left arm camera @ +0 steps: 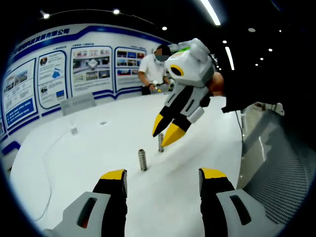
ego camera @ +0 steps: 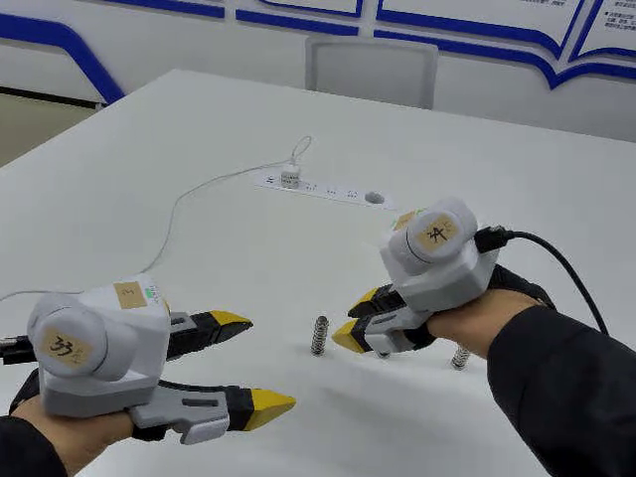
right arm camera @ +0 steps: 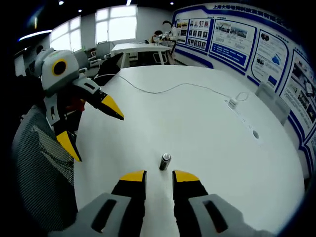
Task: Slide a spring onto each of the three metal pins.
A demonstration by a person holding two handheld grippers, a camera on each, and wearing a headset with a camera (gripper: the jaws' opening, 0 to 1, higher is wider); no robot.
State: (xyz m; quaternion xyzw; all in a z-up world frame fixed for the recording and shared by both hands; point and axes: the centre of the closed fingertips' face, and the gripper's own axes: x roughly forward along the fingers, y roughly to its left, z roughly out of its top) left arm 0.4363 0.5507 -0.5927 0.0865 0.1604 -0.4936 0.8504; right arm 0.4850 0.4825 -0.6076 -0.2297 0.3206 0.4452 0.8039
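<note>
Two springs stand upright on pins on the white table (ego camera: 229, 238). One spring (ego camera: 319, 335) stands just left of my right gripper (ego camera: 358, 318), whose yellow-tipped jaws are open a little with nothing between them. In the right gripper view that spring (right arm camera: 165, 161) stands straight ahead of my right gripper (right arm camera: 159, 176). A second spring (ego camera: 460, 358) shows beside the right hand. My left gripper (ego camera: 250, 363) stays low at the near left, wide open and empty. In the left gripper view, both springs (left arm camera: 142, 159) (left arm camera: 161, 142) stand beyond my left gripper (left arm camera: 163, 175), under the right gripper (left arm camera: 165, 133).
A white power strip (ego camera: 328, 189) with a plug and a long cable (ego camera: 189, 194) lies mid-table. A grey chair (ego camera: 370, 70) stands at the far edge. A mesh chair back (left arm camera: 276, 163) is close on the near side. A person (left arm camera: 153, 69) stands far behind.
</note>
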